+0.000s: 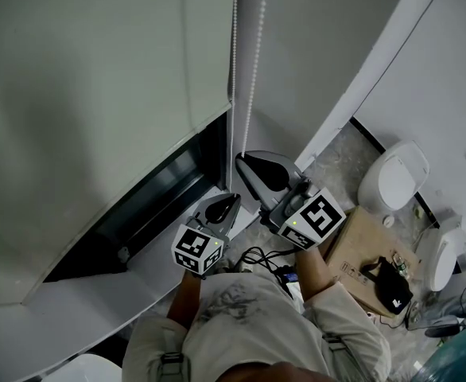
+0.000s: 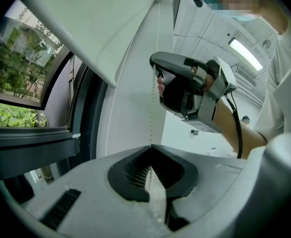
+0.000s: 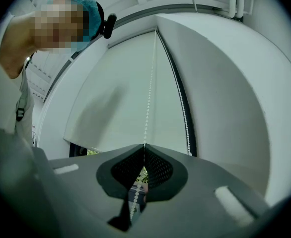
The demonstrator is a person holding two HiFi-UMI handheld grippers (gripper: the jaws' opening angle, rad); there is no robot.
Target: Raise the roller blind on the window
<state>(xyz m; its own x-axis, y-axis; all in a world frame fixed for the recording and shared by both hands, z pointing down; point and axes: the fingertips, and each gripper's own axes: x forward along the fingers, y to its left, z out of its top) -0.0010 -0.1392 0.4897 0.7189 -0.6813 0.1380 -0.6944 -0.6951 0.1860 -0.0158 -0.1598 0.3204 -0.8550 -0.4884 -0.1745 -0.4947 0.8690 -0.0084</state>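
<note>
White fabric first: found the blind (image 1: 98, 62) hanging over most of the window (image 2: 21, 83), leaving only a low strip of glass, with green trees beyond, bare under its bottom edge. Judged the task far from done.

Found the right tongs (image 3: 144, 146) uppermost, closed tight on the chain (image 3: 148, 103), with beads running up from the tips toward the top of the blind and a few more showing in the gap behind the pads. Found the left tongs (image 2: 150, 147) just below, likewise shut on the same strand, tips together and the cord pinched between. Saw that strand straight between the two grips, and a second strand (image 3: 185, 126) hanging free just beside, along the frame.

Took this for the middle of a hand-over-hand haul: both holds set, bearing down on one side of the loop. Reckoned the next move to call for opening one pair only, keeping the other clamped against slip-back. Then reaching higher on the same strand, closing squarely across a bead and drawing straight down along the cord. Feared a sideways tug slipping the beads out of the pads, or a grab at the wrong strand lowering the blind instead.
</note>
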